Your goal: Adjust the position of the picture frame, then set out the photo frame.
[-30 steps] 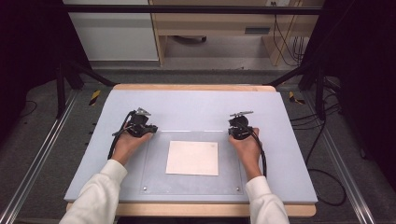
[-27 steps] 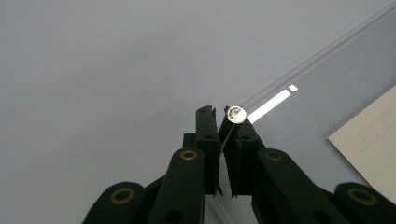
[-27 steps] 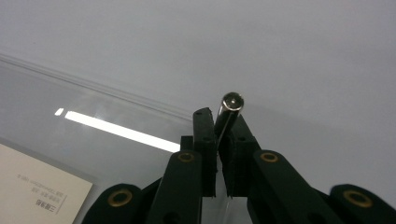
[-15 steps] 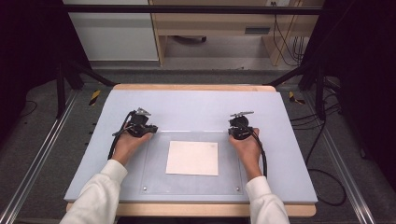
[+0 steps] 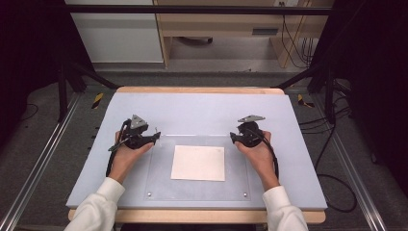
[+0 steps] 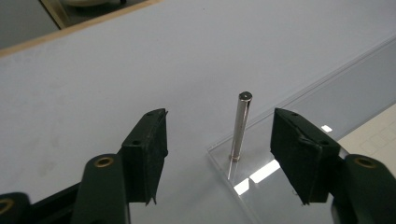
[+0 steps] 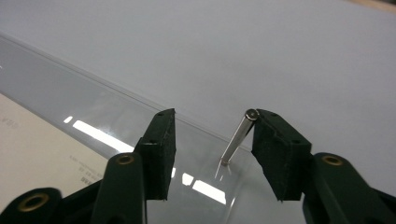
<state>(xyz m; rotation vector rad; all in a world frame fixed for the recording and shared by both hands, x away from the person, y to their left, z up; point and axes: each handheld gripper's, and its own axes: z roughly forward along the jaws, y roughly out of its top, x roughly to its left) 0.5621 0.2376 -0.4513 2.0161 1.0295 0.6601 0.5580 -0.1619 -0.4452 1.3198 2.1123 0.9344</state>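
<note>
The left gripper [image 5: 155, 136] sits at the 10 o'clock corner of the clear acrylic plate [image 5: 159, 173] on the desk [image 5: 202, 108]. Its jaws have just been opening and now stand apart, with the left metal pin [image 6: 241, 126] upright between them, untouched. A sheet of paper [image 5: 198, 162] lies under the plate at centre. The right gripper [image 5: 233, 138] sits at the 2 o'clock corner. Its jaws have also just been opening; the right metal pin [image 7: 238, 137] leans between them, its tip against the right-hand jaw.
</note>
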